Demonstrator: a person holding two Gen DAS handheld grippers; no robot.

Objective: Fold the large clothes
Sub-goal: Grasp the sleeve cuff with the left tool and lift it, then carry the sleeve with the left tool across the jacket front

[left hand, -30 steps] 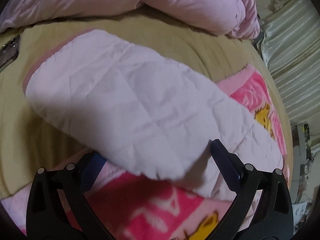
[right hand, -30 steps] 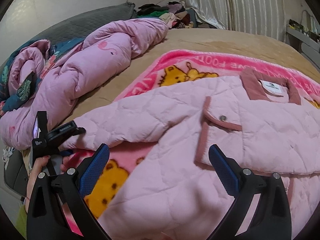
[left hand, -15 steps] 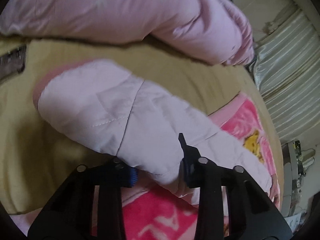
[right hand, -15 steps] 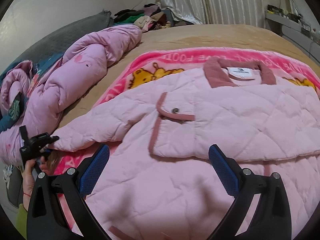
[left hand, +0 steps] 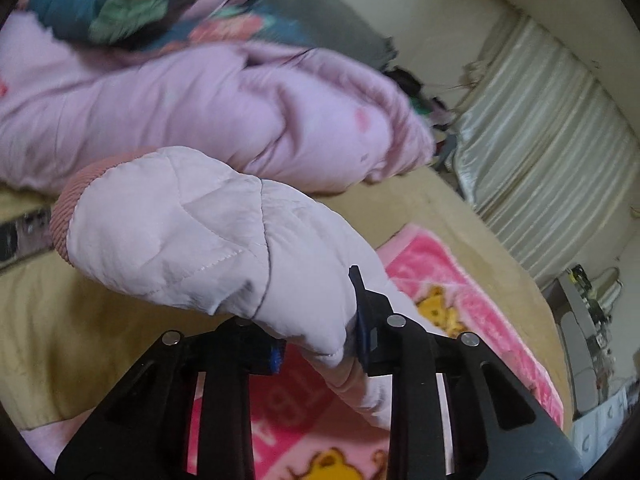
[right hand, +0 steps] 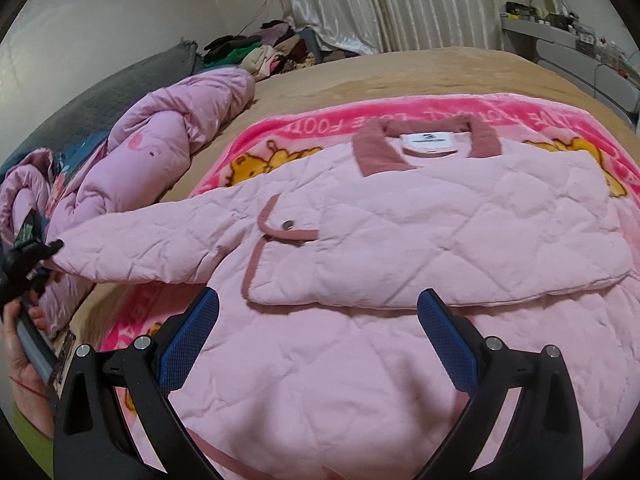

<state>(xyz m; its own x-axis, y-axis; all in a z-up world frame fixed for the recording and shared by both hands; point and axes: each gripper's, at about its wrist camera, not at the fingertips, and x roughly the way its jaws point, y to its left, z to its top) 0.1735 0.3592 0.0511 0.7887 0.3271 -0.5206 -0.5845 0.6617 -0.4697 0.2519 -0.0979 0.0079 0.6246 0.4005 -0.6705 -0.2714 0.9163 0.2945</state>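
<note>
At the far left of the right wrist view, the person's left hand [right hand: 24, 364] is cut off by the frame edge, and the left gripper [right hand: 40, 258] it carries shows only as a dark, blurred shape at the sleeve end, so its grip cannot be read there. The left wrist view settles it: the left gripper [left hand: 316, 340] has its jaws closing on the pale pink sleeve [left hand: 208, 236], the quilted cloth bunched between the blue pads, the ribbed dusty-pink cuff [left hand: 68, 208] jutting up and left, clear of the bed. That gripper tilts downward, and much of its surroundings is smeared by motion. Just right of the sleeve in the right wrist view, the jacket [right hand: 420, 248] lies flat on the pink cartoon-bear blanket [right hand: 312, 128], its collar [right hand: 372, 152] at the far side and a snap-buttoned pocket flap [right hand: 286, 224] near the sleeve's root; its near hem runs out of sight under the gripper frame. The right gripper [right hand: 316, 340] hovers over the jacket's lower body, angled down, jaws spread wide with nothing between the textured blue pads. Left of the jacket a puffy lilac duvet [right hand: 160, 152] is heaped on the tan bedspread [right hand: 400, 72]; behind the jacket hang glossy pleated curtains [right hand: 360, 4].
</note>
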